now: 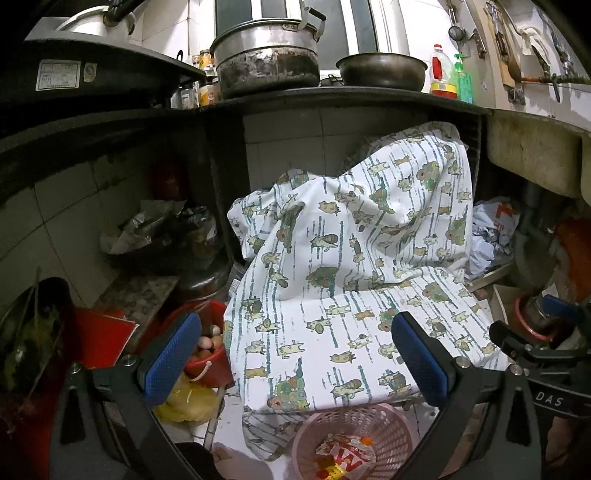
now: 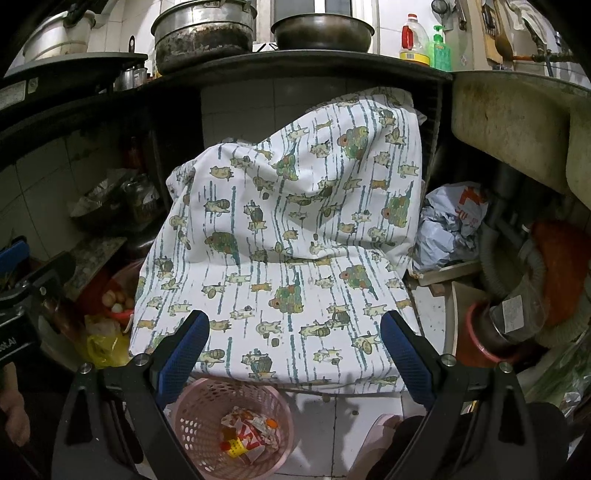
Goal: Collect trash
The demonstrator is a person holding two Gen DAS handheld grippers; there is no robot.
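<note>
Both the left gripper [image 1: 295, 365] and right gripper [image 2: 295, 362] hang wide apart, empty. The pink basket [image 2: 192, 417] on the floor holds red-and-white wrappers [image 2: 251, 432] with unreadable print. "DAS" shows on the right gripper's body in the left view.

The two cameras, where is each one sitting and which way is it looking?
Left wrist: rides the left gripper, low, facing the patterned cloth under the counter; its open blue fingers show, with the right gripper at the right edge.
Right wrist: rides the right gripper, facing the same cloth; its open blue fingers show, with part of a hand at the left edge.
Shared: cloth, pink basket holding wrappers, pot, bowl.
</note>
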